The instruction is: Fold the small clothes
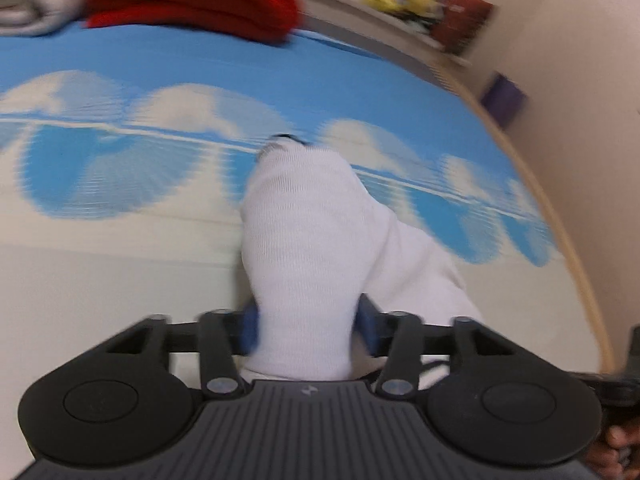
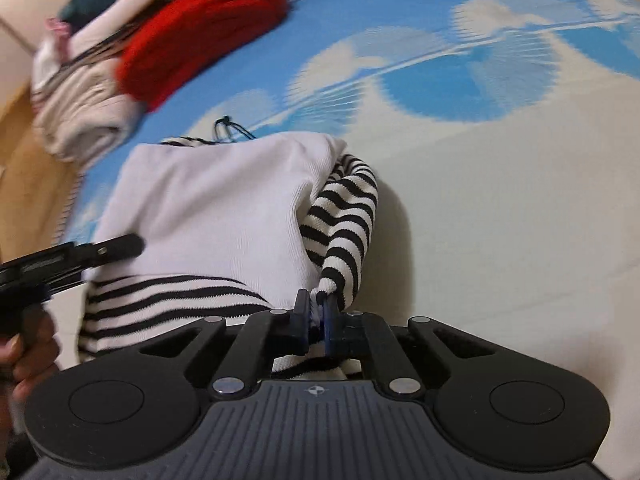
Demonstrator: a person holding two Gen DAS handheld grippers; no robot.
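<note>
On the blue cloud-print surface (image 2: 520, 200), possibly a bed or mat, hard to tell through the blur, lies a small white garment (image 2: 216, 208) with black-and-white striped sleeves (image 2: 344, 220). Left hand-held gripper (image 1: 308, 328) is clamped on a bunched white part of the garment (image 1: 308, 240), cloth filling the gap between its blue pads (image 1: 366, 324). Right hand-held gripper (image 2: 316, 320) is pinched tight on the striped sleeve cuff at the near right of the garment. Left gripper's arm shows at the left edge of the right wrist view, with a hand (image 2: 28, 356) below it. Far left sits a pile of folded clothes, red one (image 2: 200, 32) on top, beige (image 2: 80, 120) nearer.
</note>
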